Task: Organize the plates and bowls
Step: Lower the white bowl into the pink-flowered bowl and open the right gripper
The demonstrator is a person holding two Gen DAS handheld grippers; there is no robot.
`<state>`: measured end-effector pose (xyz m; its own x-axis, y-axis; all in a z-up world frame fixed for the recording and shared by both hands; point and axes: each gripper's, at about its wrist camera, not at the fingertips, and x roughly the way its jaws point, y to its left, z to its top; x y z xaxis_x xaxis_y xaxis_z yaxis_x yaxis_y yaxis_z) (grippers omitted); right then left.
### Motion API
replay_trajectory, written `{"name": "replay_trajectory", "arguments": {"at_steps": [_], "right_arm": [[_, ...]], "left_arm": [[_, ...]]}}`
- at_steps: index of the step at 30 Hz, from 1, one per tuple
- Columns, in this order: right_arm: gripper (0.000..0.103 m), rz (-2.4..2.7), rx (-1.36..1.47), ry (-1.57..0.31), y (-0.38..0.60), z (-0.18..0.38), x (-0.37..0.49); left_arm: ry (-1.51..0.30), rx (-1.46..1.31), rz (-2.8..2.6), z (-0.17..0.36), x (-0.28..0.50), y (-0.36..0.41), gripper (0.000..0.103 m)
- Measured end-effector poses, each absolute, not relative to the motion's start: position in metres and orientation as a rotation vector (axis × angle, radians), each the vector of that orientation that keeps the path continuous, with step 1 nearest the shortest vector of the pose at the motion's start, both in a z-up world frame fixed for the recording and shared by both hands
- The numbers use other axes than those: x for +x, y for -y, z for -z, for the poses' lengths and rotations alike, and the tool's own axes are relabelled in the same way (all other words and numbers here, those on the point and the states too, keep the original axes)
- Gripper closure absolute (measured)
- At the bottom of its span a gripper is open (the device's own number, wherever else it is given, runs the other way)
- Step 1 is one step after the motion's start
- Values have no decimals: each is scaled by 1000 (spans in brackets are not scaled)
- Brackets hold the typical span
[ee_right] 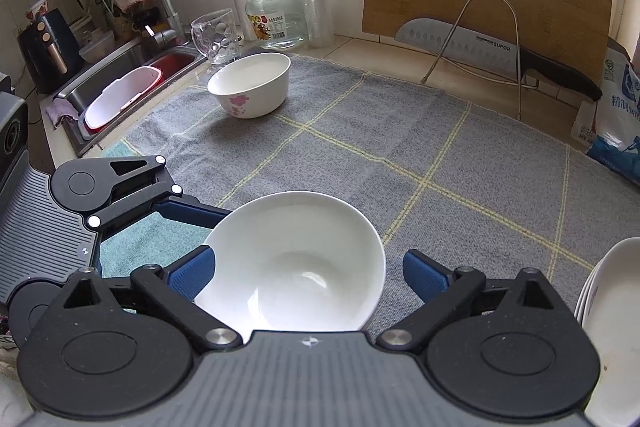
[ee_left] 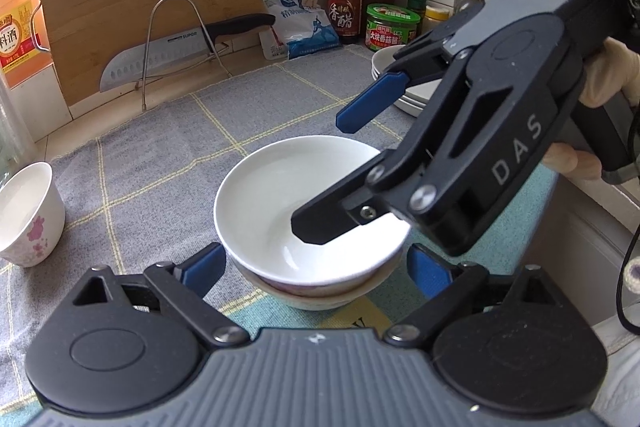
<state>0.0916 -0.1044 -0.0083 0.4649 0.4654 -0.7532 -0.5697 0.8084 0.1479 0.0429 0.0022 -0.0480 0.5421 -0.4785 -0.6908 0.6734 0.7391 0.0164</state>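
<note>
Bowl [ee_left: 308, 199] tops bowl stack on cloth [ee_left: 160, 155], between spread left gripper [ee_left: 316, 267] fingers. Right gripper [ee_left: 326, 173], fingers apart, over bowl. Only right view shows sink [ee_right: 120, 75]; floral bowl [ee_right: 250, 85] beyond.

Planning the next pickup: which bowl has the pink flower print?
The lone bowl near the sink; the stacked bowls between both open grippers show a plain white top bowl.
</note>
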Motion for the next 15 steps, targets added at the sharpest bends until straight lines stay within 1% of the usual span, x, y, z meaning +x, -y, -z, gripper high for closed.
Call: {"name": "replay_trajectory", "arguments": {"at_steps": [15], "right_arm": [[0,-630,-148,-840,98,-3,88]], "left_arm": [[-699,256,646,32,30,-34,6]]}}
